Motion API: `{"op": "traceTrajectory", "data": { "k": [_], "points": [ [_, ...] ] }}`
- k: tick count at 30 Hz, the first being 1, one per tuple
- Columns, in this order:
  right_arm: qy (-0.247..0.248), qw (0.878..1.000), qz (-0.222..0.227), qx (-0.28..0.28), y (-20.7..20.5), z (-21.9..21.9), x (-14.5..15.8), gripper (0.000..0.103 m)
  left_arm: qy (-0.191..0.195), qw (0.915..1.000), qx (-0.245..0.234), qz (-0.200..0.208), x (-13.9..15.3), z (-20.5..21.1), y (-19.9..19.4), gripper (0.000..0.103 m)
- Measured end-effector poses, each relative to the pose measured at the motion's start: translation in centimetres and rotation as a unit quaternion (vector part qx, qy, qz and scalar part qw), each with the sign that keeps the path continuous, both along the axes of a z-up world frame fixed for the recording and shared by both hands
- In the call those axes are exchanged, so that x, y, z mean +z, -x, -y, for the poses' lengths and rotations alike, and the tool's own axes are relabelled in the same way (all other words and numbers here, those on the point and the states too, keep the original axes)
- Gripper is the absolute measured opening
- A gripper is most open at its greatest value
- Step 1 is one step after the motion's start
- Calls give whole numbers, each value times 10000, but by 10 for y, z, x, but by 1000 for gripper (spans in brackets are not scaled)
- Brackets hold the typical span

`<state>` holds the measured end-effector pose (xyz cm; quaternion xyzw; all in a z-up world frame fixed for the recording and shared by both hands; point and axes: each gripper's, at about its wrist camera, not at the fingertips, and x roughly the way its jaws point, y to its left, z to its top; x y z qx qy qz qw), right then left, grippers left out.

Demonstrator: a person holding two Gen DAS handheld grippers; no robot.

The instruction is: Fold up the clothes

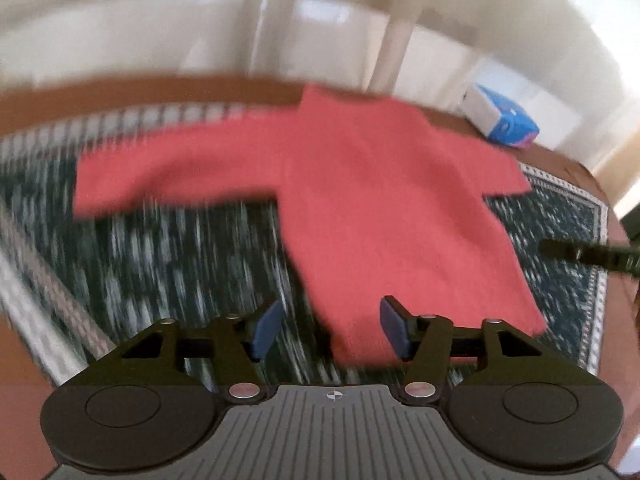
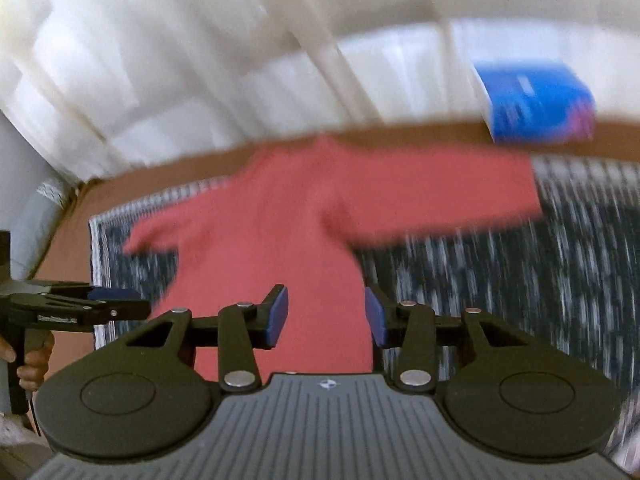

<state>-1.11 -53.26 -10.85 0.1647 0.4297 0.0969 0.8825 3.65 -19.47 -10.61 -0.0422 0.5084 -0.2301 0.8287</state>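
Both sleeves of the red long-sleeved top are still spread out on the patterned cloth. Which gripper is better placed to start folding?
Probably right: the right gripper has open jaws over the red long-sleeved top. The left gripper, also open, sits at its hem corner, half over the dark patterned cloth.

Two handheld black grippers with blue pads

Left gripper [image 1: 328,330], right gripper [image 2: 326,318]: black linkage arms, silver screws, round black discs, ribbed grey base, crosshair mark.

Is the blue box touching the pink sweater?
Apart. In the left wrist view, the blue box sits beyond the pink sweater, with bare brown table between them.
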Motion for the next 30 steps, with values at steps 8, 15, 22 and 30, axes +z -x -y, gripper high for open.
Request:
{"op": "traceTrajectory", "data": {
  "k": [8, 15, 22, 30],
  "points": [
    [-210, 9973, -346, -604, 38, 2, -24, 47, 299, 9995, 86, 19, -8, 10, 8, 78],
    [-259, 9968, -463, -598, 27, -1, -35, 47, 309, 9994, -169, -67, -15, 23, 9, 77],
    [-399, 9968, -533, -451, 26, -6, -37, 41, 252, 9993, -283, -3, -14, 27, 12, 37],
    [-759, 9952, -572, -246, 24, -5, -14, 6, 634, 9979, -62, -116, 17, 2, 3, 11]
  ]
}}
